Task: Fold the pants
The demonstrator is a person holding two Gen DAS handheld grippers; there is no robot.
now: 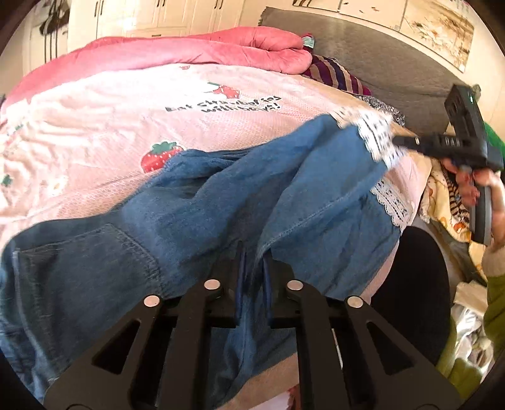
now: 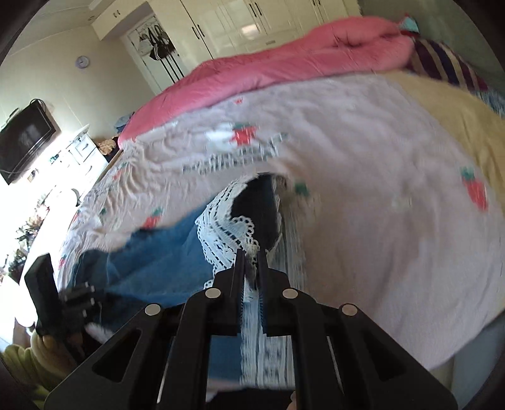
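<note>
Pants (image 1: 202, 214): blue denim with white lace trim at the leg hems, spread across the near part of the bed and gripped at two places.

Left gripper (image 1: 252, 252): jaws narrow, closed on a fold of denim near the middle of the garment. Fabric passes between the two fingers and hangs below them. A patch pocket (image 1: 94, 252) lies to the left of the grip point.

Right gripper (image 2: 251, 255): jaws narrow, closed on the lace hem (image 2: 227, 227) of one leg. In the left wrist view this gripper (image 1: 401, 140) appears at the far right, pinching the raised, motion-blurred hem, with the person's hand (image 1: 486, 186) around its handle. The second lace hem (image 1: 393, 202) lies lower, at the bed edge.

From the right wrist view, the denim runs from the hem down and left toward the left gripper body (image 2: 56, 296).

Support surface: a bed sheet (image 1: 94, 142), pale pink with strawberry prints and a line of dark lettering. A pink quilt (image 1: 195, 50) is bunched along the far side. A striped pillow (image 1: 334, 74) lies beside the quilt, against a grey headboard (image 1: 363, 47).

Room background: white wardrobe (image 2: 240, 22), wall clock (image 2: 82, 61), wall-mounted television (image 2: 26, 135).
</note>
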